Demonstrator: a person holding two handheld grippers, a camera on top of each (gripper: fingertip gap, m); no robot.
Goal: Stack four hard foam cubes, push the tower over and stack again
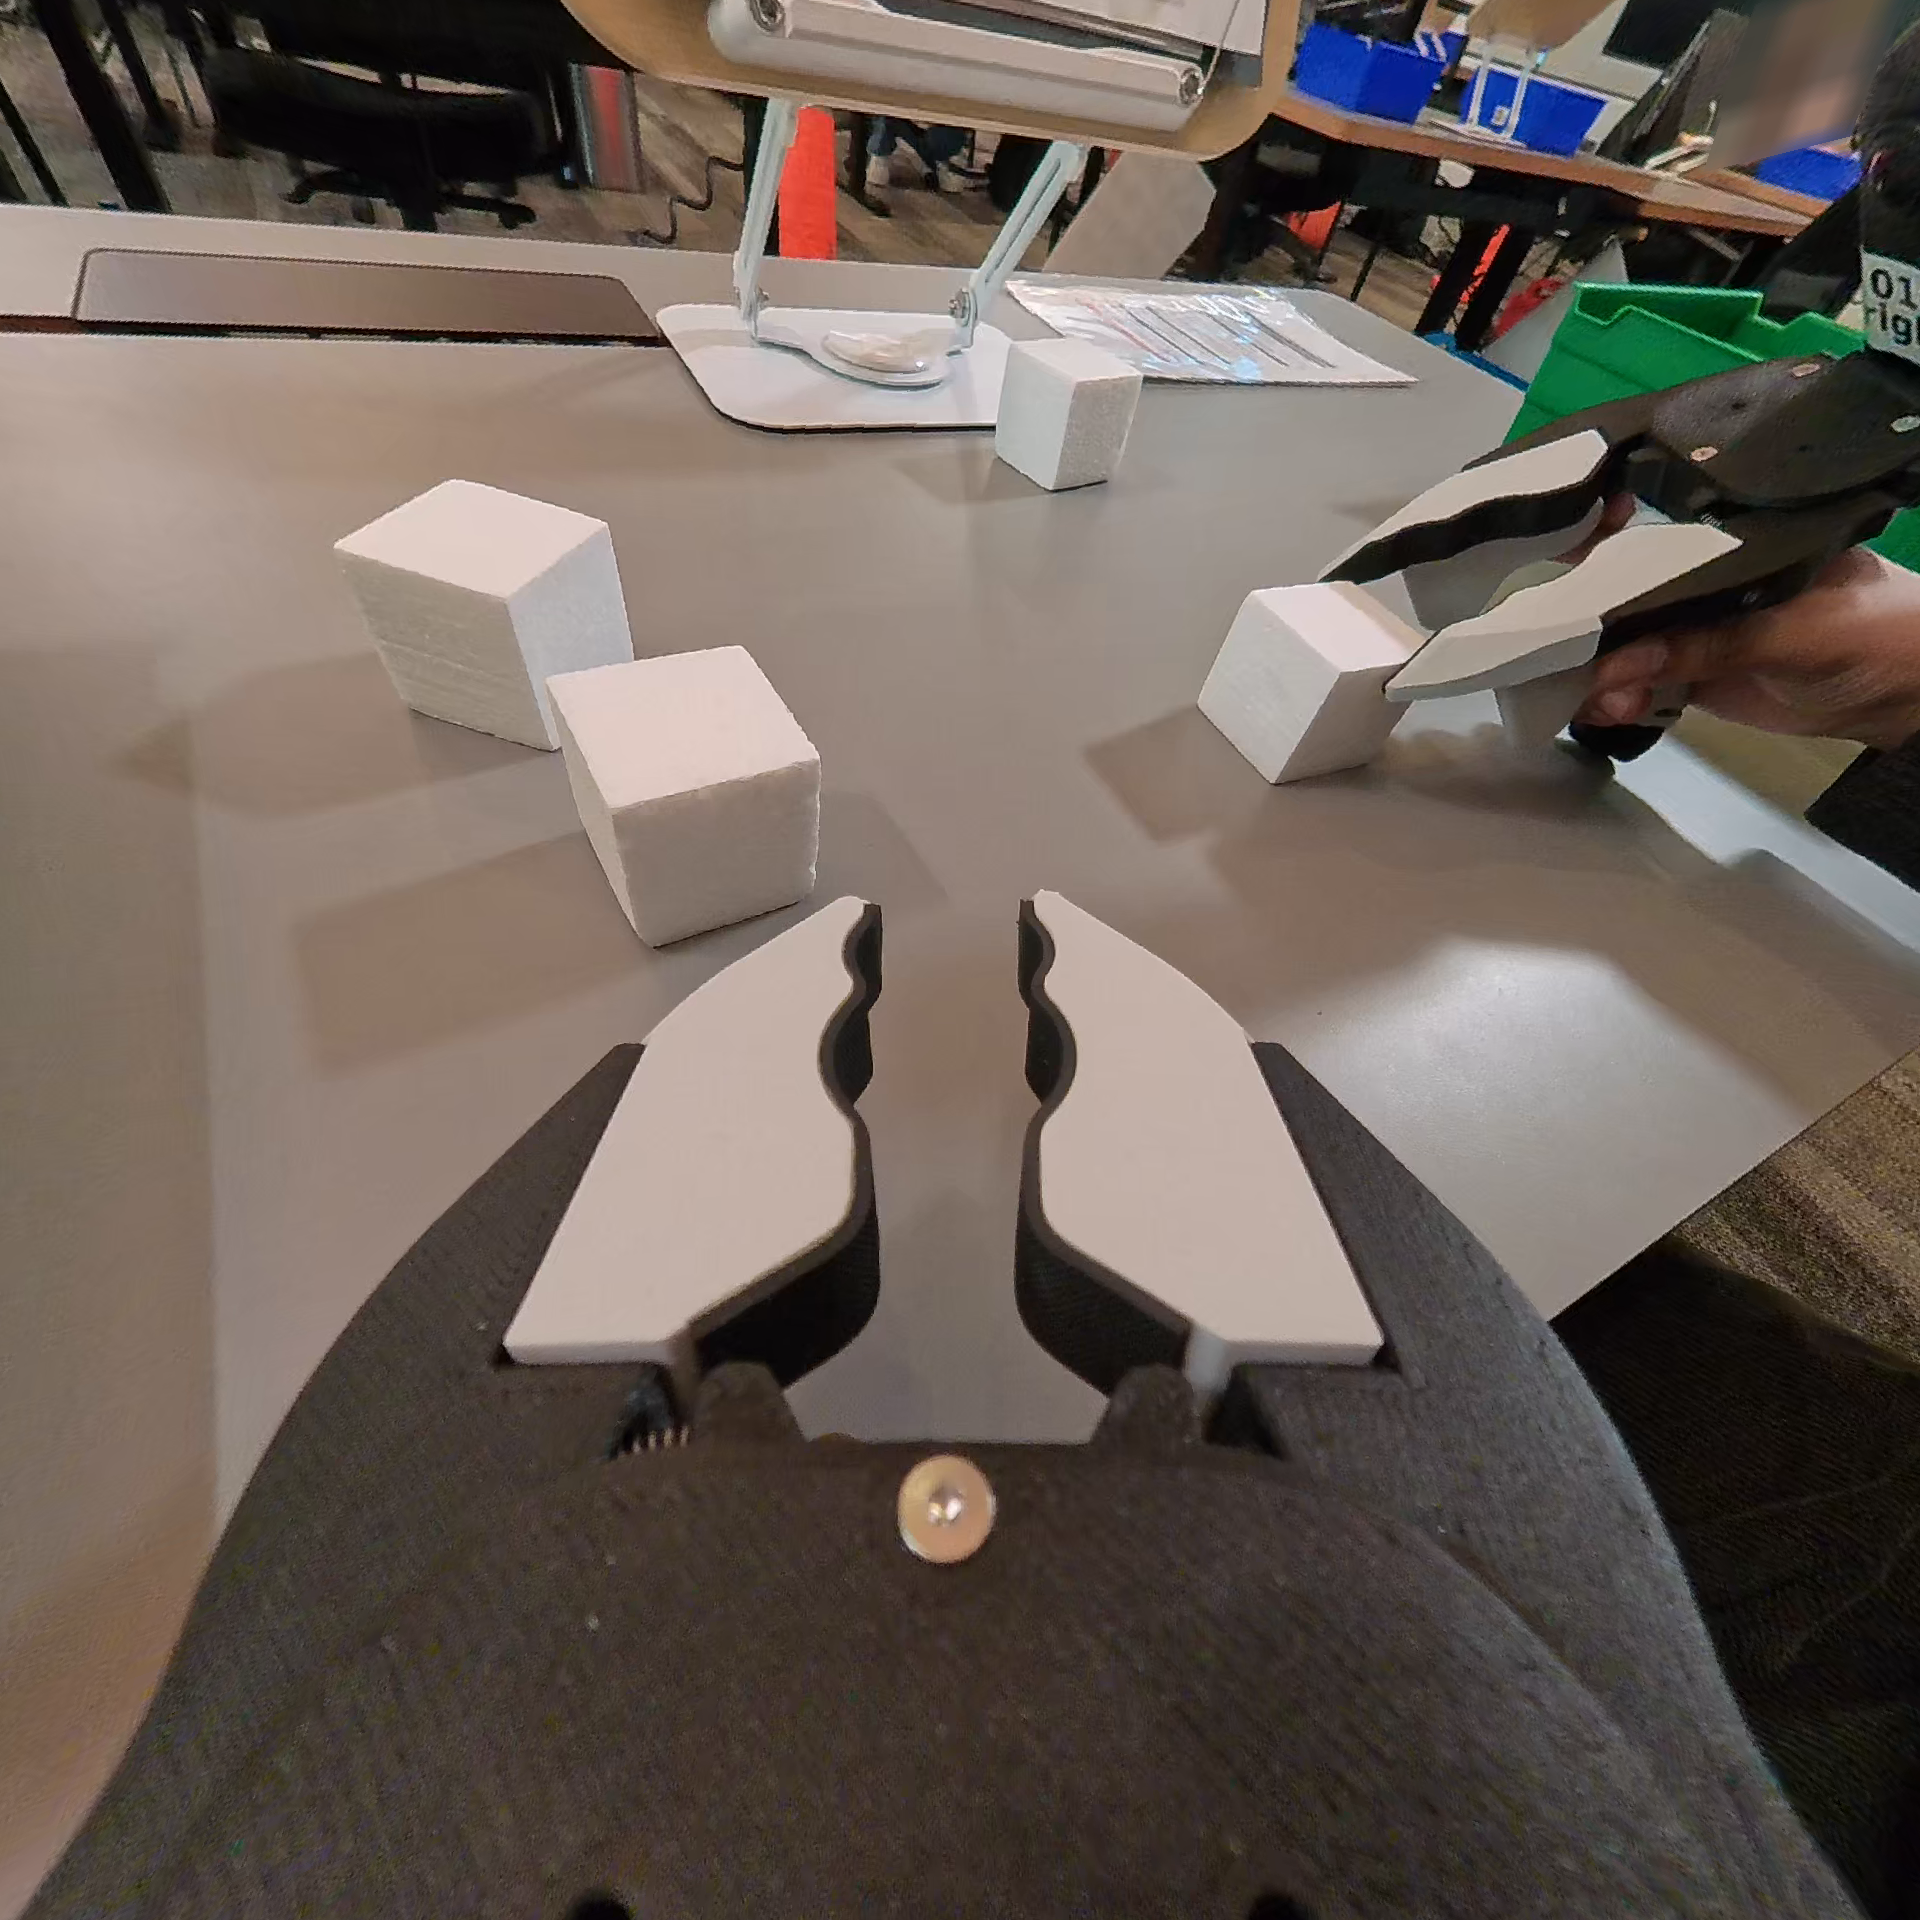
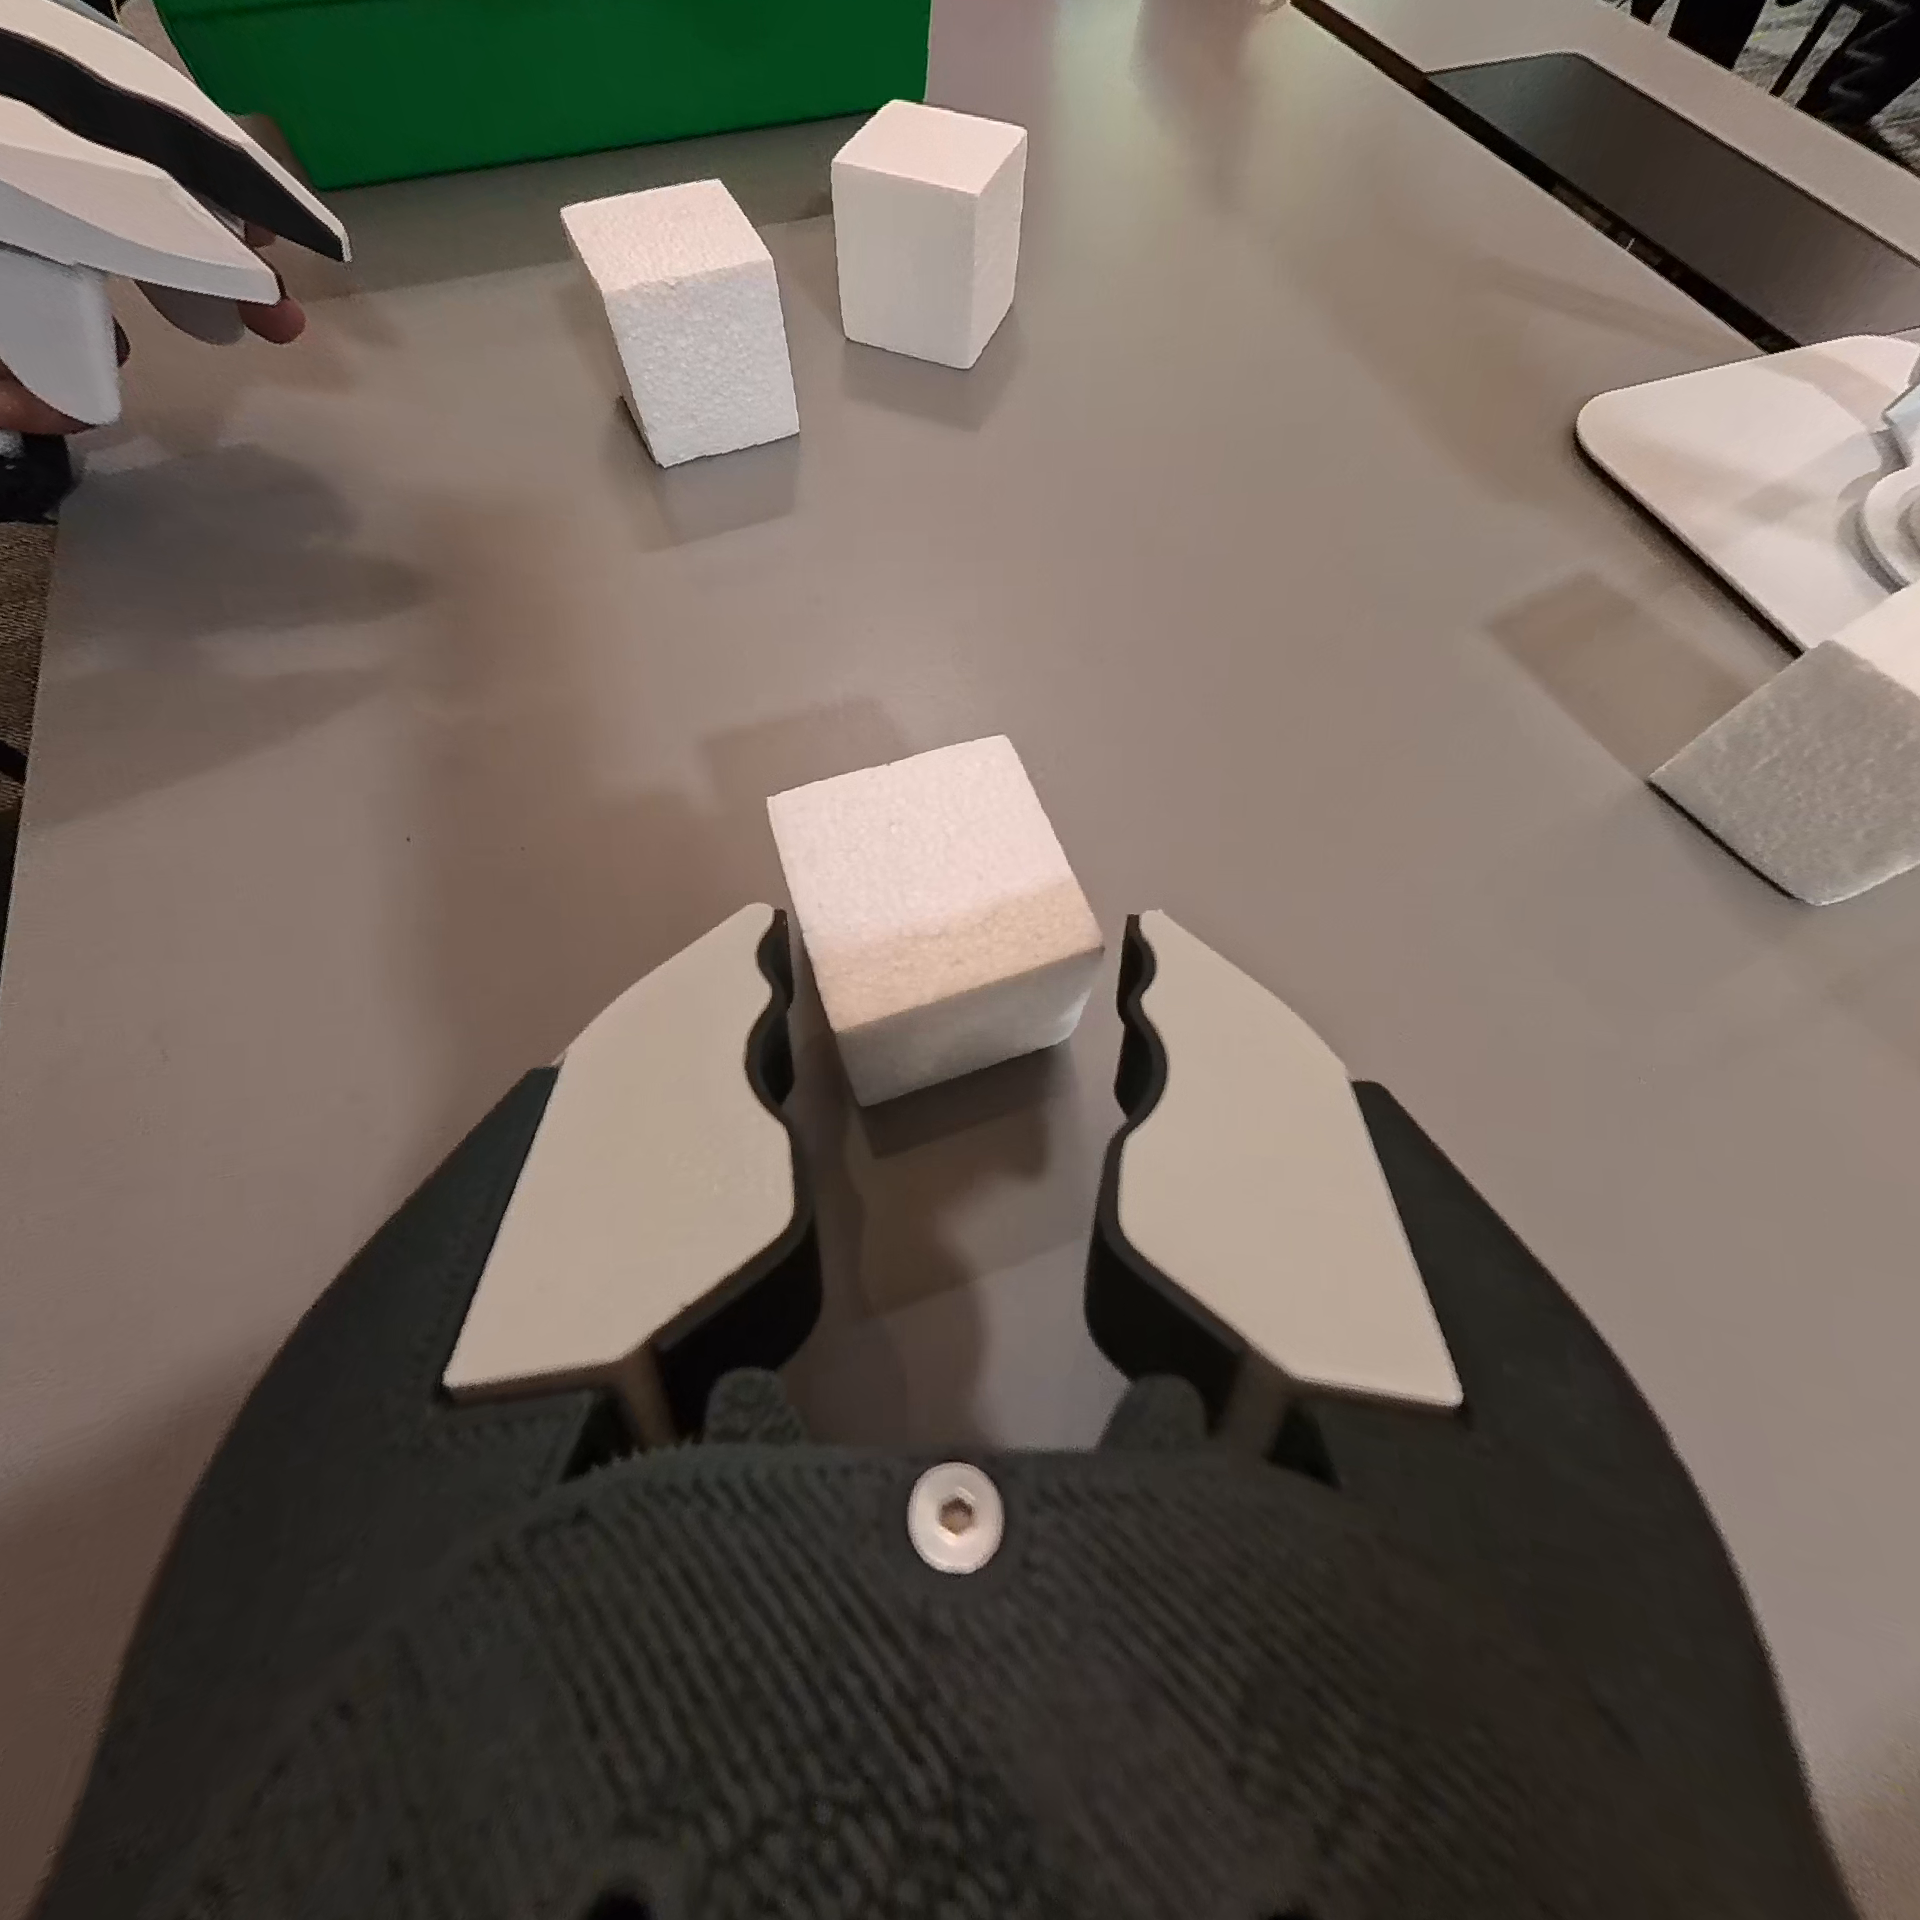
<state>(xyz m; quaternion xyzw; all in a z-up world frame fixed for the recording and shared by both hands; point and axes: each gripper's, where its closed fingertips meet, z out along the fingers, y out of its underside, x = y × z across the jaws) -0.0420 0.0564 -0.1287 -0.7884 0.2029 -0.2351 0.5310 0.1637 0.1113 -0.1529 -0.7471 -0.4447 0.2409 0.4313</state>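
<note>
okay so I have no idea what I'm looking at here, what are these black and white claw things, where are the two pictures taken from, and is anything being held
Each claw is a hand-held two-finger tool with a camera looking along its fingers. One picture looks out from the left tool, the other from the right tool. On the grey table lie four white foam blocks and a white stand. Nothing is held. The right tool is open around the near foam block, not yet gripping. The left tool is open and empty, nearest another foam cube.

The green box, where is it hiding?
The green plastic box sits at the far edge of the grey table in the right wrist view, behind two white foam blocks. In the left wrist view it peeks out at the right.
</note>
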